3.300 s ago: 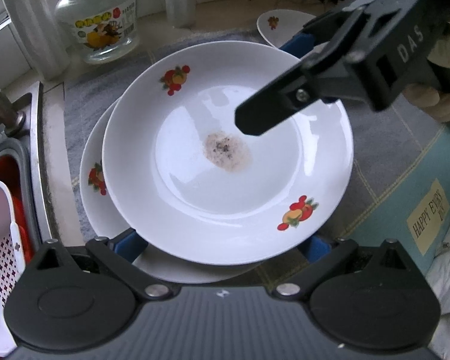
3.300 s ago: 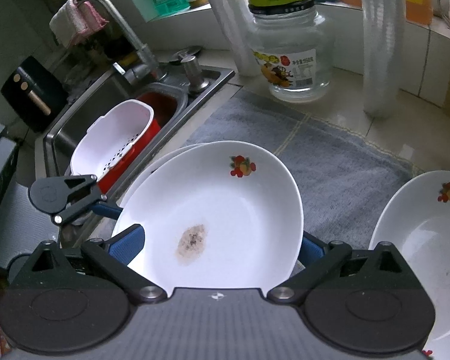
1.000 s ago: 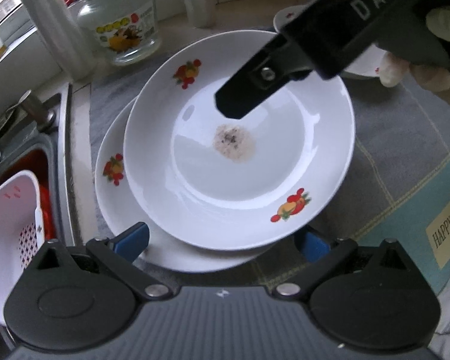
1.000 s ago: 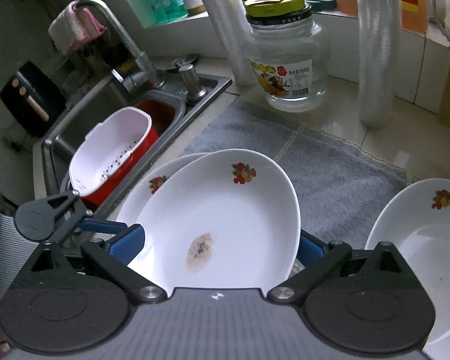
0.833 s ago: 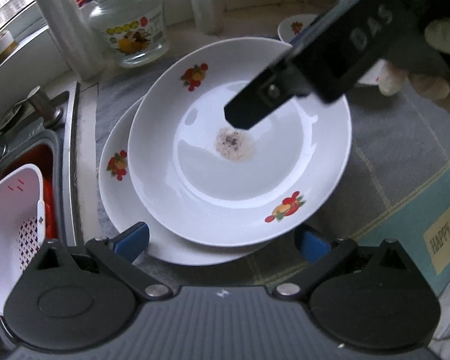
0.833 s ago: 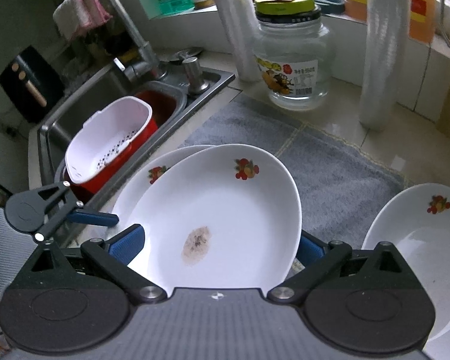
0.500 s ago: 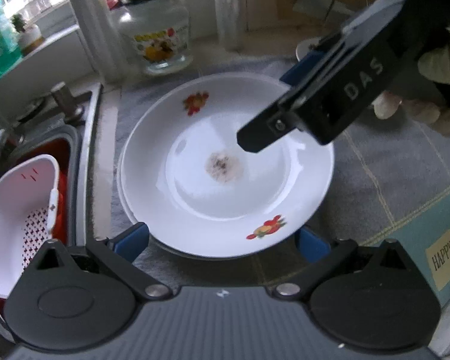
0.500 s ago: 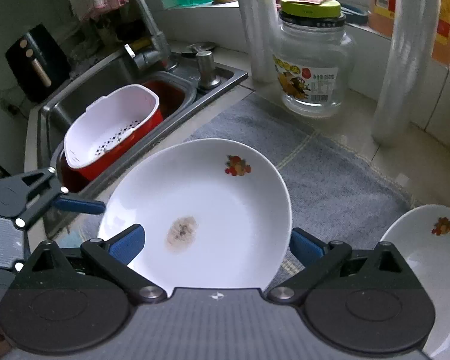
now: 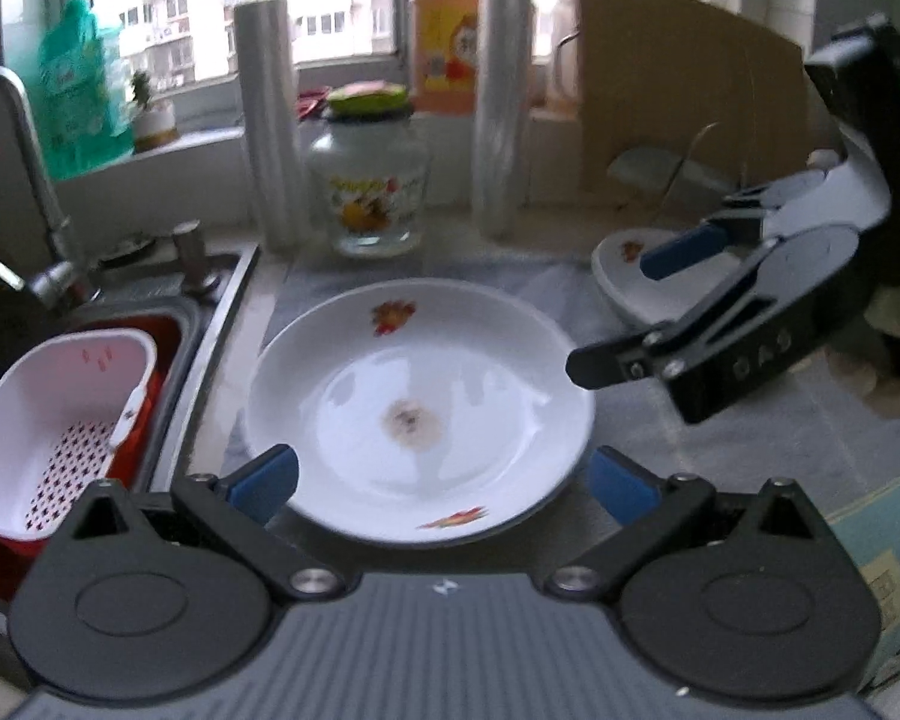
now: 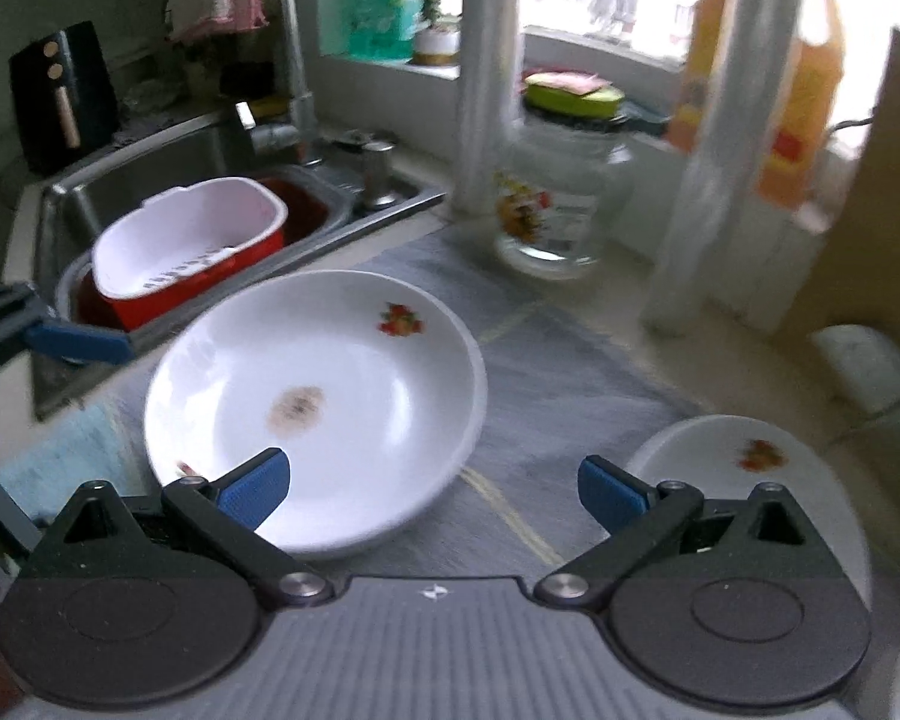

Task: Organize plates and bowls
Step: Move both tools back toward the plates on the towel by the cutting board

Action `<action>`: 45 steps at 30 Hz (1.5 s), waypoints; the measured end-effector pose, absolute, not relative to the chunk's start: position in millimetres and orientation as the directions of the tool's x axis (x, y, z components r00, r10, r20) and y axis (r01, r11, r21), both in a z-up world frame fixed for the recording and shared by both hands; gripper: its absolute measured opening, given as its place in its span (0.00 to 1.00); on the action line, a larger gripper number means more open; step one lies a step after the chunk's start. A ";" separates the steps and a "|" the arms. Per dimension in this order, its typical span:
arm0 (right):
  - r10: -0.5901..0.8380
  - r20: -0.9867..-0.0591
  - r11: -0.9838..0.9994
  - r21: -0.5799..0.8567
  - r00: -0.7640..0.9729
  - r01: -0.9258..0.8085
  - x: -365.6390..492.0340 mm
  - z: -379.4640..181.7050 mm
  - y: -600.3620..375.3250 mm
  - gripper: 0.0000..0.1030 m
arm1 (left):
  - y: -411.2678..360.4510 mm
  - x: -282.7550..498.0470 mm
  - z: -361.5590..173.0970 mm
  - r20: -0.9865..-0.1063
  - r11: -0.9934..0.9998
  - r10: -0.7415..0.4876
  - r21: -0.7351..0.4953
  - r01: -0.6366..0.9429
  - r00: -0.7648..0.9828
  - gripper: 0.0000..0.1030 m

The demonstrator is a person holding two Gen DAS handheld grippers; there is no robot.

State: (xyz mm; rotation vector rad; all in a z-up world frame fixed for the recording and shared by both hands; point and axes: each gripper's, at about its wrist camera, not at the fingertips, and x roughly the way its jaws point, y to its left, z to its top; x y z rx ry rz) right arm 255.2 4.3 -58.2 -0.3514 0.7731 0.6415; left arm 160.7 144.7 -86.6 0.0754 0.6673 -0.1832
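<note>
A white deep plate (image 9: 420, 414) with fruit prints and a brown food stain lies on the grey mat, stacked on another plate that is almost hidden beneath it. It also shows in the right wrist view (image 10: 318, 402). My left gripper (image 9: 444, 480) is open and empty, just in front of the plate's near rim. My right gripper (image 10: 432, 489) is open and empty, to the right of the plate; it shows in the left wrist view (image 9: 630, 312) raised at the plate's right edge. A white bowl (image 10: 744, 480) with a fruit print sits to the right, also in the left wrist view (image 9: 630, 276).
A sink (image 9: 150, 324) on the left holds a white strainer (image 9: 60, 414) in a red basin. A glass jar (image 9: 366, 186), two plastic-wrap rolls (image 9: 270, 120) and an orange bottle (image 9: 444, 36) stand along the back. A cardboard box (image 9: 684, 96) stands at the back right.
Both grippers have pulled back and up from the plate, which now rests squarely on the plate beneath. The right gripper has moved off to the plate's right side.
</note>
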 end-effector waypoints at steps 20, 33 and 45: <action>0.104 -0.711 0.962 -0.106 0.696 -0.251 215.7 -42.3 -120.5 1.00 | 47.7 182.9 -94.8 -0.596 0.880 -0.411 -0.061 0.472 0.690 0.99; 0.108 -0.727 0.965 -0.088 0.678 -0.248 220.6 -39.6 -171.8 1.00 | -18.1 212.2 -118.4 -0.648 0.909 -0.342 -0.042 0.416 0.680 0.99; 0.225 -0.719 0.922 -0.061 0.658 -0.382 249.1 -41.3 -205.5 1.00 | -60.9 238.4 -142.0 -0.702 0.971 -0.163 0.011 0.239 0.694 0.99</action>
